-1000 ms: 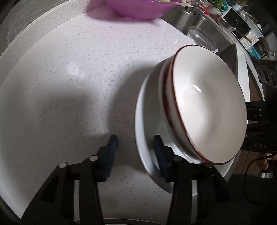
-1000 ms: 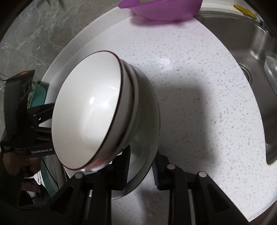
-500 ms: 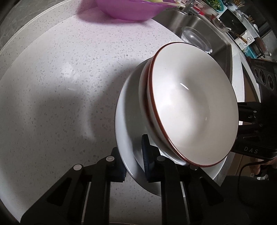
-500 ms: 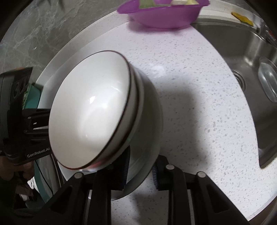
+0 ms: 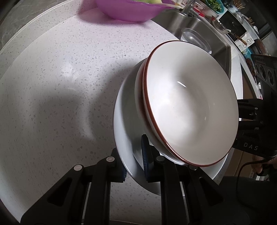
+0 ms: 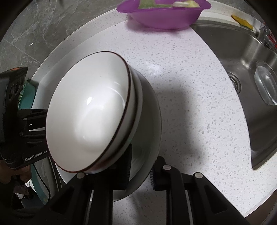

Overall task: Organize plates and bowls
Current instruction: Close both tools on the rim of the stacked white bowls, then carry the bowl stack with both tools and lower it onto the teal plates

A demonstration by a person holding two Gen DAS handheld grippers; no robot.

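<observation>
both grippers are on the plate (image 5: 128,124) here, one at each side. left gripper (image 5: 134,164) has its blue pads clamped over the plate's rim, one pad on top, one beneath. right gripper (image 6: 140,166) grips the opposite rim the same way. the plate sits tilted over the speckled counter (image 5: 60,86), its shadow on the surface below. two nested bowls (image 5: 190,107) with a brown rim sit on the plate. purple bowl (image 6: 162,15) at the back, sink (image 6: 256,72) to the right with a clear glass dish (image 6: 266,84) in it.
</observation>
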